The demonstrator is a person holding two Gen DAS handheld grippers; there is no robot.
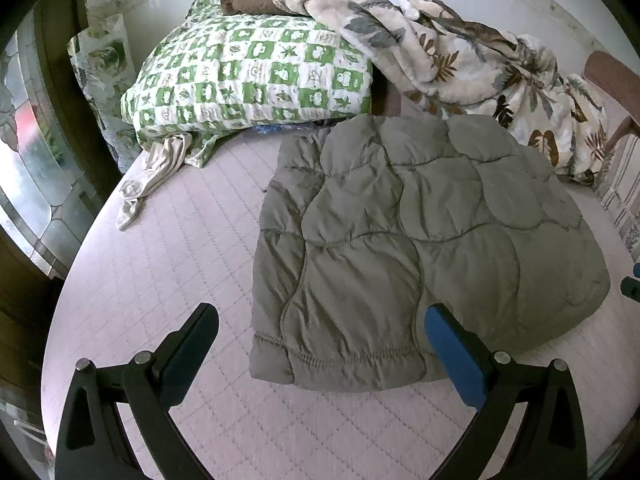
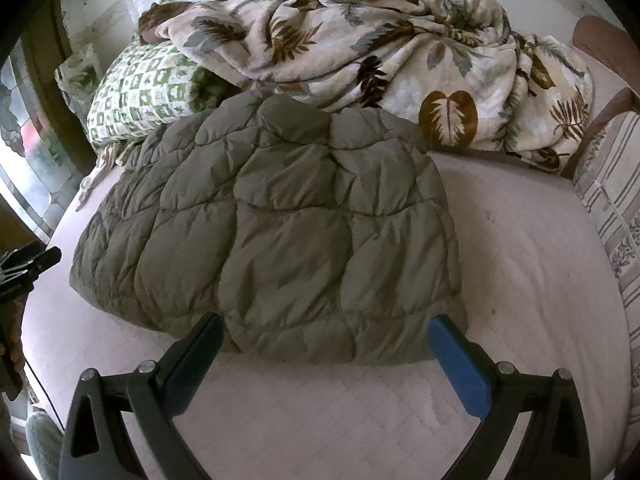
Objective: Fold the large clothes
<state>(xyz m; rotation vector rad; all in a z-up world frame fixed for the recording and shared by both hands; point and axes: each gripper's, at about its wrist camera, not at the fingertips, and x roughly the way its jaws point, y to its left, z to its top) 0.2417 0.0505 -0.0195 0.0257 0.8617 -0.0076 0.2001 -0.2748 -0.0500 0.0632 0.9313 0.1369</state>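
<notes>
An olive-grey quilted puffer jacket [image 1: 420,240] lies folded into a thick rectangle on the pale quilted mattress [image 1: 160,280]; its elastic hem faces me in the left wrist view. My left gripper [image 1: 322,320] hovers open just above the hem's near edge, nothing between its fingers. In the right wrist view the same jacket [image 2: 280,232] fills the middle, and my right gripper [image 2: 326,330] stands open at its near folded edge, holding nothing. The left gripper's black body [image 2: 24,268] shows at that view's left edge.
A green-and-white checked pillow [image 1: 248,76] and a crumpled leaf-print blanket [image 2: 380,52] are piled at the head of the bed. A beige sock-like cloth [image 1: 148,184] lies left of the jacket. A striped cushion [image 2: 608,200] lines the right side; a window [image 1: 24,168] stands at left.
</notes>
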